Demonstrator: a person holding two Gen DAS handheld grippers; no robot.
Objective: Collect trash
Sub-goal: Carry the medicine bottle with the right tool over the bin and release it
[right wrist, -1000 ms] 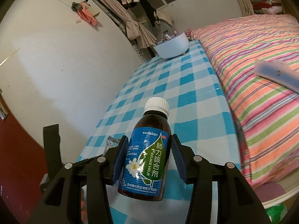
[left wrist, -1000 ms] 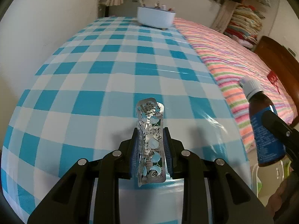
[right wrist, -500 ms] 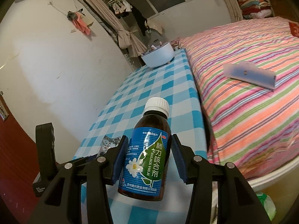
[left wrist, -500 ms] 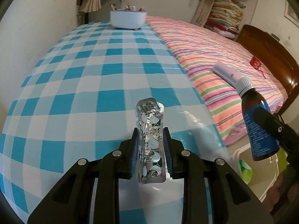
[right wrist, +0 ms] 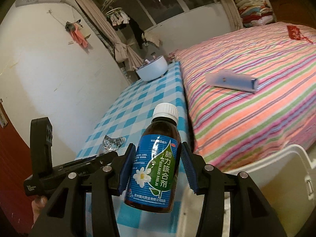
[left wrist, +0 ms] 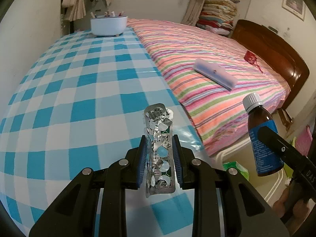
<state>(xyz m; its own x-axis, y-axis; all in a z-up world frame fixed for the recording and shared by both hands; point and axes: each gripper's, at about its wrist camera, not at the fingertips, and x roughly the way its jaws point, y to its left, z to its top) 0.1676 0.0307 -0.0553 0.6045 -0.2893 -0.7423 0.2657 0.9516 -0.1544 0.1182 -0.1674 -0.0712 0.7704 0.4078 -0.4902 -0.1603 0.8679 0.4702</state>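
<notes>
My left gripper is shut on a used silver blister pack, held upright above the near edge of the blue checked table. My right gripper is shut on a brown syrup bottle with a white cap and a blue and green label. The bottle also shows in the left wrist view, off the table's right edge, above a white bin. The blister pack shows in the right wrist view, left of the bottle.
A white bowl with small items stands at the table's far end. A bed with a striped cover runs along the right, with a flat pale box on it. Green trash lies in the bin.
Both grippers have swung right, away from the table middle toward its right edge. The white bin has come into the right wrist view. Both grips are unchanged.
</notes>
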